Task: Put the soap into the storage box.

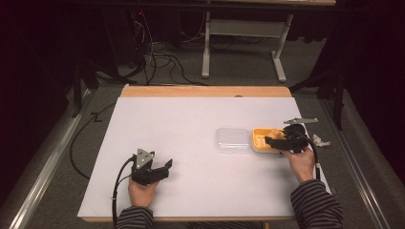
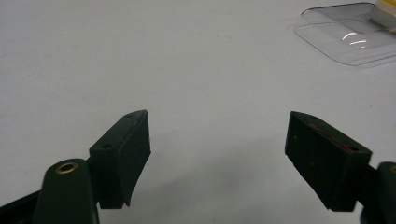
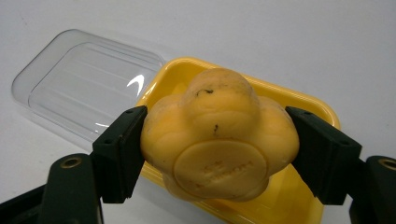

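Toy, a squashy yellow duck-like figure, sits pinched between the jaws of the right tool at centre right of the high view, held over the yellow tray, probably to drop it in. Just left of the tray lies its clear lid, set aside so the opening stays free. At lower left the left tool rests with jaws spread and empty. White sheet covers the worktop; cables trail over the dim floor beyond.
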A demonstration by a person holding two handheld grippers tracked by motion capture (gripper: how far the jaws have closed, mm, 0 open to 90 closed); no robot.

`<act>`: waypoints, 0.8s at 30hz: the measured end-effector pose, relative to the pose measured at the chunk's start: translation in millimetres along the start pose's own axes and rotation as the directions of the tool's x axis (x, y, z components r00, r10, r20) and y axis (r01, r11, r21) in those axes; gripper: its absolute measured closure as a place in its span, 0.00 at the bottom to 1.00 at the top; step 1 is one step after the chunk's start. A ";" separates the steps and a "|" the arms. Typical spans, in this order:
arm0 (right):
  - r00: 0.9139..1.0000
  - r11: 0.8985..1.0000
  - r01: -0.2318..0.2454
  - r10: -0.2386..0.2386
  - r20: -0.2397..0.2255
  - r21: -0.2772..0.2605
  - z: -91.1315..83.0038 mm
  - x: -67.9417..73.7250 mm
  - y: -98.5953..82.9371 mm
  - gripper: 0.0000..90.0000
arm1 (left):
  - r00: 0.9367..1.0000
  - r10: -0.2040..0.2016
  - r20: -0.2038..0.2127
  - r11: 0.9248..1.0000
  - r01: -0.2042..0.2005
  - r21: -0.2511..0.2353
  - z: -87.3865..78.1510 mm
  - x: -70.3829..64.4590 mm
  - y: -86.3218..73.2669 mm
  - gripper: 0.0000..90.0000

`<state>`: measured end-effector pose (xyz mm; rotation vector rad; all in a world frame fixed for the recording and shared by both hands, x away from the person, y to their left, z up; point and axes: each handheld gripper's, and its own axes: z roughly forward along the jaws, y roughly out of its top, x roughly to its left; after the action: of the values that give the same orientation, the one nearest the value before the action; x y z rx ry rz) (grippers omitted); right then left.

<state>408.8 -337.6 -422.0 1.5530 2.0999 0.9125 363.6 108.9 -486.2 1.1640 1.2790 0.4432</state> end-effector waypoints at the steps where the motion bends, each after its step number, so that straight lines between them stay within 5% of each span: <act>1: 1.000 1.000 0.002 -0.002 0.000 0.001 0.8 -0.1 0.5 0.29 | 1.000 0.001 -0.001 1.000 -0.001 0.000 0.1 -0.1 -0.1 0.26; 24: 1.000 0.996 -0.026 0.025 0.018 0.086 24.1 -8.2 2.1 0.28 | 1.000 0.010 -0.002 1.000 -0.010 -0.001 0.1 -1.0 -0.8 0.26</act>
<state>428.3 -338.3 -438.6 1.6275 2.1382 0.8251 363.1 107.7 -486.4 1.1695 1.2751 0.4519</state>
